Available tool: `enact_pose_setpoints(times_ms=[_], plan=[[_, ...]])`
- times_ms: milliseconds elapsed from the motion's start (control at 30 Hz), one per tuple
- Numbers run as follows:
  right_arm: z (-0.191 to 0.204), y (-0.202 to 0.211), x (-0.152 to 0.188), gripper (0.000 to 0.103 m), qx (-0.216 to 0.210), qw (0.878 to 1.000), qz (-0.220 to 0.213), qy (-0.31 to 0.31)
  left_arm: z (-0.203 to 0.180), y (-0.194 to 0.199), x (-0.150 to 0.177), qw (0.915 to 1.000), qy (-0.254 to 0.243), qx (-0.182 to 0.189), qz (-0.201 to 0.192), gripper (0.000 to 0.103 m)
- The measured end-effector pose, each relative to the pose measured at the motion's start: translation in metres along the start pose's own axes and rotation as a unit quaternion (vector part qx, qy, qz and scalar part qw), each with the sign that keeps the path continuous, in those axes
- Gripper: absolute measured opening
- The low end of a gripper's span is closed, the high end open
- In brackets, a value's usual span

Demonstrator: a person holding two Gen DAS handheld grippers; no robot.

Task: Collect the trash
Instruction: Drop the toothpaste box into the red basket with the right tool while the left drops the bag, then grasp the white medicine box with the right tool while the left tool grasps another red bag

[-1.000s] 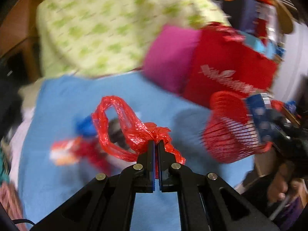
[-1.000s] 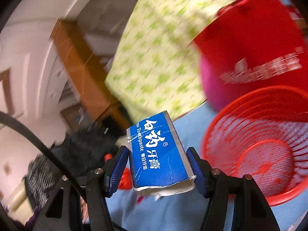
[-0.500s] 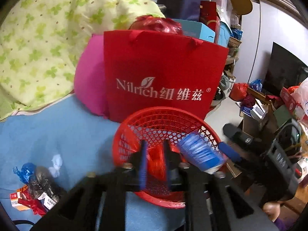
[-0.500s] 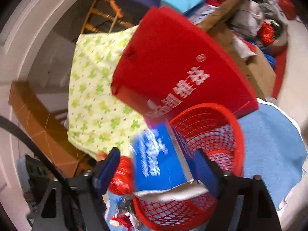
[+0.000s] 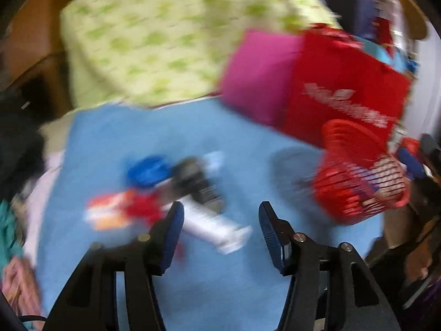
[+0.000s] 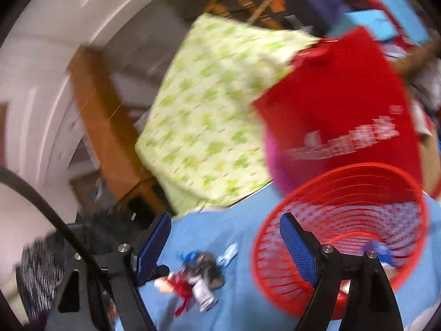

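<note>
Trash pile (image 5: 176,193) before spread left gripper (image 5: 219,231), apart.

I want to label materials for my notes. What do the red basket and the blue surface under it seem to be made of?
The red basket looks like molded plastic with a slight gloss: thin ribs form an open lattice, and the blue beneath shows through. The blue surface seems to be soft matte fabric, perhaps a blanket or towel: no shine, and an edge that drapes. Motion blur hides the weave.

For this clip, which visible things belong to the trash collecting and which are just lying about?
Job:
red plastic mesh basket
pile of wrappers and scraps on the blue cloth
left gripper, jaws open
right gripper, jaws open

Lying about:
red paper shopping bag
green-patterned pillow
magenta cushion
</note>
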State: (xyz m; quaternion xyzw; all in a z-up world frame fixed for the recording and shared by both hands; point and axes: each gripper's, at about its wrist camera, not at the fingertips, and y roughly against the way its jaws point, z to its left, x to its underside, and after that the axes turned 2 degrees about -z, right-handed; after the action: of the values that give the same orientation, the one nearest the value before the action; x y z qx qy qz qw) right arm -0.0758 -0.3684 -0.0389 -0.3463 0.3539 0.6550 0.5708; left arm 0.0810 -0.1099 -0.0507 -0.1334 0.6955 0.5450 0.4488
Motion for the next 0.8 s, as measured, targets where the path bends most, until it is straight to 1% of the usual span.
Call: enact_pose_setpoints(times_ms=[33, 133, 167, 233, 367, 467, 500, 567, 633, 700, 733, 800], plan=[[0.009, -0.011, 0.006, 0.084, -0.01, 1.0, 0.022, 0.01, 0.023, 0.0, 0.007, 0.9996, 0.019, -0.017, 0.011, 0.058], [0.026, -0.046, 0.026, 0.084, -0.025, 0.995, 0.093, 0.019, 0.071, 0.001, 0.026, 0.9961, 0.07, -0.044, 0.031, 0.058], [0.03, -0.061, 0.034, 0.084, -0.026, 0.992, 0.124, 0.019, 0.087, 0.001, 0.034, 0.9941, 0.09, -0.05, 0.035, 0.058], [0.038, -0.095, 0.053, 0.084, -0.024, 0.981, 0.189, 0.018, 0.107, 0.001, 0.045, 0.9913, 0.112, -0.057, 0.038, 0.058], [0.047, -0.151, 0.084, 0.082, -0.016, 0.962, 0.271, 0.023, 0.116, -0.008, 0.055, 0.9893, 0.128, -0.048, 0.051, 0.058], [0.049, -0.192, 0.109, 0.074, -0.009, 0.946, 0.324, 0.024, 0.12, -0.012, 0.056, 0.9877, 0.142, -0.033, 0.056, 0.058], [0.05, -0.207, 0.118, 0.073, 0.002, 0.94, 0.339, 0.033, 0.124, -0.013, 0.054, 0.9864, 0.152, -0.026, 0.058, 0.058], [0.05, -0.23, 0.132, 0.073, 0.009, 0.928, 0.369, 0.05, 0.127, -0.02, 0.049, 0.9839, 0.166, -0.019, 0.062, 0.058], [0.052, -0.249, 0.145, 0.073, 0.02, 0.92, 0.385, 0.07, 0.132, -0.025, 0.046, 0.9822, 0.175, -0.013, 0.066, 0.058], [0.053, -0.26, 0.157, 0.072, 0.022, 0.91, 0.406, 0.088, 0.136, -0.03, 0.045, 0.9801, 0.185, -0.008, 0.072, 0.058], [0.053, -0.264, 0.163, 0.069, 0.028, 0.905, 0.413, 0.1, 0.137, -0.033, 0.044, 0.9787, 0.191, -0.005, 0.076, 0.058], [0.055, -0.27, 0.174, 0.051, 0.045, 0.893, 0.429, 0.127, 0.139, -0.041, 0.04, 0.9757, 0.203, 0.003, 0.082, 0.058]])
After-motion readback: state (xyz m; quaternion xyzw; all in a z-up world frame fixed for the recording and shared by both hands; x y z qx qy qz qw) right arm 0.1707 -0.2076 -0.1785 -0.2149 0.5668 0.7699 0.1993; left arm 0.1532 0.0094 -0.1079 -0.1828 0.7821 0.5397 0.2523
